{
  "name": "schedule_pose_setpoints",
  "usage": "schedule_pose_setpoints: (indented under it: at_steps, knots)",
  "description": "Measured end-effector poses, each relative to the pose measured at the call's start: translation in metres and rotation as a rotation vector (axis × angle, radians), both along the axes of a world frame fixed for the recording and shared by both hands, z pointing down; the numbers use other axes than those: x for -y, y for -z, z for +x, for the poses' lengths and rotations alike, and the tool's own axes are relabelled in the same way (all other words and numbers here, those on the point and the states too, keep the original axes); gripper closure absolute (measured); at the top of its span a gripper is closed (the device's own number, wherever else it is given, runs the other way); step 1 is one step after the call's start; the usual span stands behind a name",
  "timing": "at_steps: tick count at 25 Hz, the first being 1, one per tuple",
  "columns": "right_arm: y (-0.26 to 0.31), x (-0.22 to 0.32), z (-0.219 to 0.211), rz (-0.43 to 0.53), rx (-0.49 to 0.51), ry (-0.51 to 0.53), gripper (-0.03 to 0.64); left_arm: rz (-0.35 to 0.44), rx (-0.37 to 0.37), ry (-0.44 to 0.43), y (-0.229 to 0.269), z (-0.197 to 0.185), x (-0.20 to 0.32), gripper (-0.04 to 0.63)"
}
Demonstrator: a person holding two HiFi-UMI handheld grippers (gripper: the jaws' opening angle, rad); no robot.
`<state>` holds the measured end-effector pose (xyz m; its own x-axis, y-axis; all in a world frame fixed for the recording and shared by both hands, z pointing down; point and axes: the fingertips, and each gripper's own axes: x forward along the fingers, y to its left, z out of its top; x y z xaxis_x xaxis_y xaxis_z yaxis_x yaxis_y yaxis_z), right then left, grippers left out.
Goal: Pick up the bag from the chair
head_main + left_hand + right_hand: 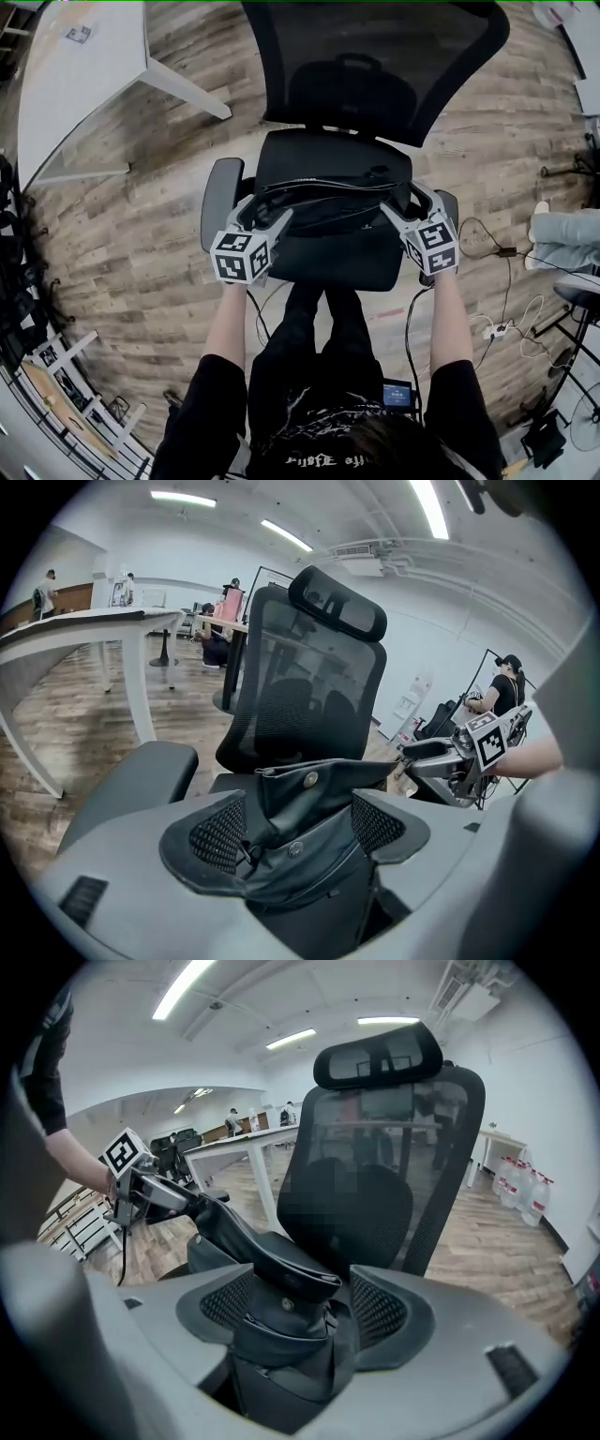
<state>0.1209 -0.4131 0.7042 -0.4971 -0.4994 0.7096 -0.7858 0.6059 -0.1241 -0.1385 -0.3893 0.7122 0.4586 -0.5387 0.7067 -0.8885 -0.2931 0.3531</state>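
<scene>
Evidently the grasp is made and the lift comes next.

Head view: the black bag (330, 199) lies across the rear of the chair (328, 261) seat, with the left tongs (269, 216) and right tongs (397, 208) at its two ends. The white table (80, 89) has its nearest corner well apart from the chair, with open floor between.

Left gripper view: the tongs are clenched on a snap-buttoned fold of the bag.

Right gripper view: these tongs pinch the bag's other end.

The next move likely calls for raising both ends evenly, clear of the armrest (221, 192) and the mesh backrest (375, 66).
</scene>
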Motion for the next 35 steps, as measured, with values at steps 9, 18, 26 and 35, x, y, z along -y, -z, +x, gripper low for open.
schedule_pose_setpoints:
  at_steps: [9,18,26,35]
  knots:
    - [-0.043,0.01,-0.006,-0.081,0.054,0.066,0.282,-0.027,-0.106,-0.059,-0.031,0.007,0.012,0.235]
    - [-0.083,0.014,-0.015,-0.146,0.059,0.121,0.281,-0.061,-0.079,-0.136,-0.067,0.012,0.02,0.235]
    - [-0.102,0.019,-0.031,-0.176,0.092,0.146,0.282,-0.074,-0.119,-0.151,-0.087,0.023,0.023,0.235]
    - [-0.114,0.028,-0.036,-0.174,0.125,0.109,0.282,-0.026,-0.069,-0.235,-0.096,0.028,0.033,0.235]
